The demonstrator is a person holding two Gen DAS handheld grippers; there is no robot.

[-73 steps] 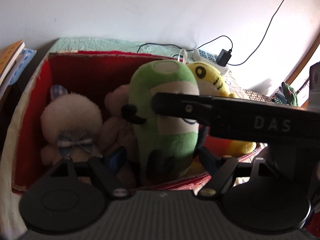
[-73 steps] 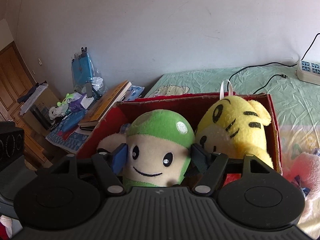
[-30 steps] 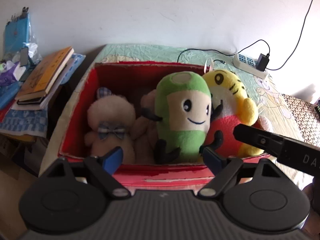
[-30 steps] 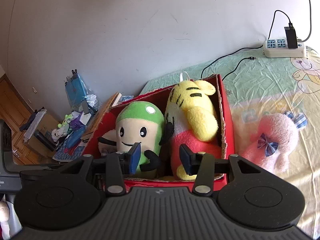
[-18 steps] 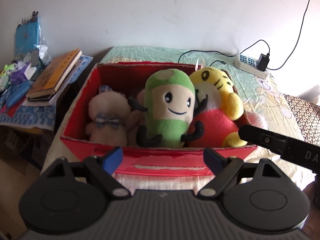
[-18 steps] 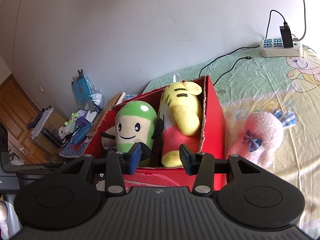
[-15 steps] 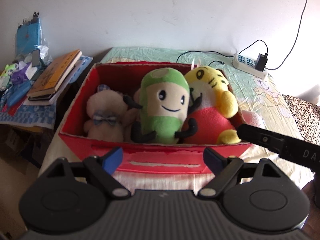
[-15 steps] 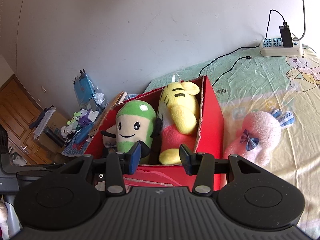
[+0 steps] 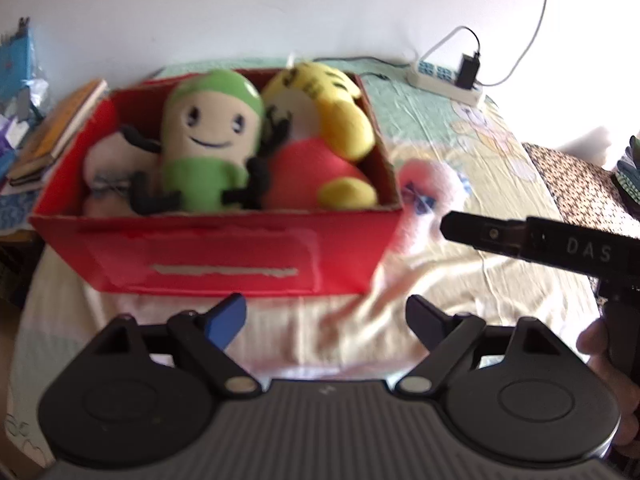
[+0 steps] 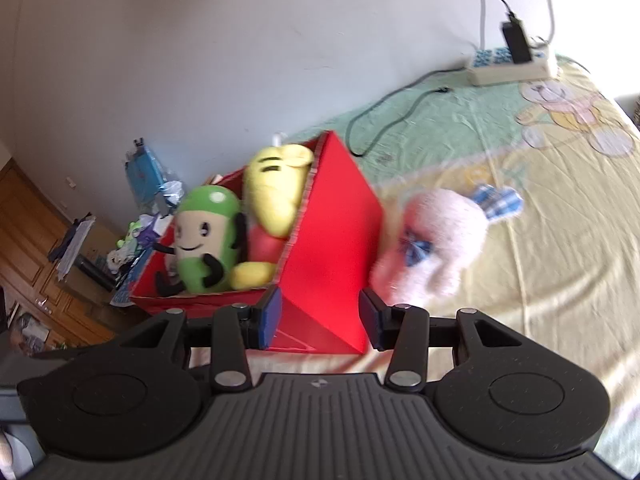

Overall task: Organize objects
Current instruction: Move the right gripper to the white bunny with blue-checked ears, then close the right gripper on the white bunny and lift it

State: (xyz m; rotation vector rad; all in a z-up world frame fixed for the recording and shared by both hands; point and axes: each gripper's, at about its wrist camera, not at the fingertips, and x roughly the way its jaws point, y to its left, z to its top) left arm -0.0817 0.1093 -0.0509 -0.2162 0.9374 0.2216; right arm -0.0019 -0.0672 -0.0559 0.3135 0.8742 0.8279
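Note:
A red box [image 9: 224,256] [image 10: 332,240] on the bed holds a green plush [image 9: 208,140] [image 10: 204,228], a yellow tiger plush [image 9: 320,128] [image 10: 276,196] and a pale plush [image 9: 104,160] at its left end. A pink plush with a blue bow [image 9: 428,196] [image 10: 436,240] lies on the sheet just right of the box. My left gripper [image 9: 326,320] is open and empty, in front of the box. My right gripper [image 10: 320,320] is open and empty near the box's right front corner; its body also shows in the left wrist view [image 9: 540,240].
A power strip with a charger and cables [image 9: 448,76] [image 10: 508,64] lies at the back of the bed by the wall. Books [image 9: 56,128] and clutter [image 10: 152,184] sit on a side table left of the box. The bed sheet [image 10: 540,200] stretches to the right.
Both grippers have pulled back from the box and swung right; the green plush stays in the box. The pink plush now sits nearer the middle of the right wrist view.

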